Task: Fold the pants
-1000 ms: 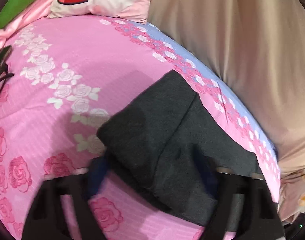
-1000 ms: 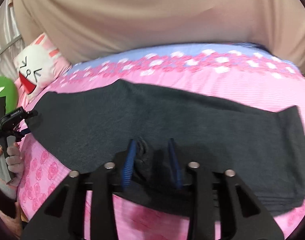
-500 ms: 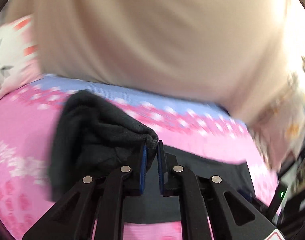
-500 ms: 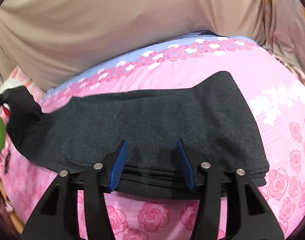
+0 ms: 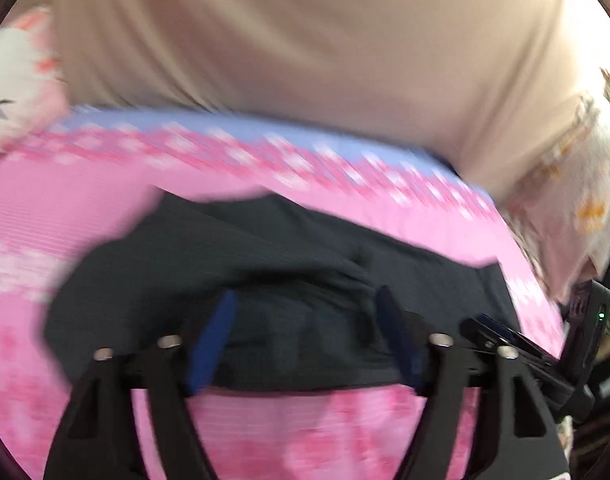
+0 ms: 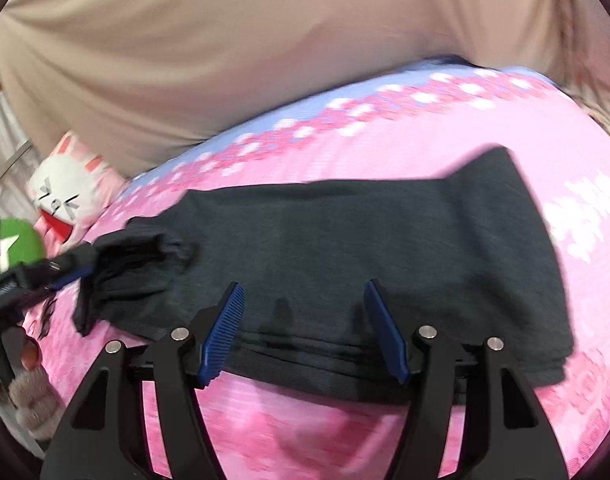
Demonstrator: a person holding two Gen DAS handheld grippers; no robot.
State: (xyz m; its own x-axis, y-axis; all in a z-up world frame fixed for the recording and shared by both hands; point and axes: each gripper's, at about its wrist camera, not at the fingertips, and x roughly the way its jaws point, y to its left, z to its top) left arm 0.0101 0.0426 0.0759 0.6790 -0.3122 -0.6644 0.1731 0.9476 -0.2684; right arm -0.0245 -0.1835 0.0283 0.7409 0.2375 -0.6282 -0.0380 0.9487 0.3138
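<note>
A: Right gripper (image 6: 303,330) up close, jaws wide apart, blue pads on either side of the near edge of the pants (image 6: 345,248). Nothing pinched, just hanging over the stacked layers.

B: And the left gripper (image 5: 305,340), jaws spread too, with dark cloth lying between the pads. From the right camera you see it at the left end, tip right against the bunched-up cuff end. Touching or a hair off, I can't tell through the blur.

A: The pants lie lengthwise across the pink bedspread (image 6: 545,128), folded into a long dark band with several edges stacked along the near side.

B: That left end looks rumpled, draped over the band rather than flat. I'd say the fold-over is the step in hand.

A: To do it well, I'd grab every layer at that end, not just the top one, then carry it over low so the band doesn't drag.

B: And the right gripper could press the middle down while the left one goes over. Line the edges up before letting go.

A: Further back, a bunny pillow (image 6: 71,196) and something green (image 6: 19,242) at the left, well clear of the pants.

B: Behind it all, a beige curtain (image 6: 245,48) along the far edge of the bed.
</note>
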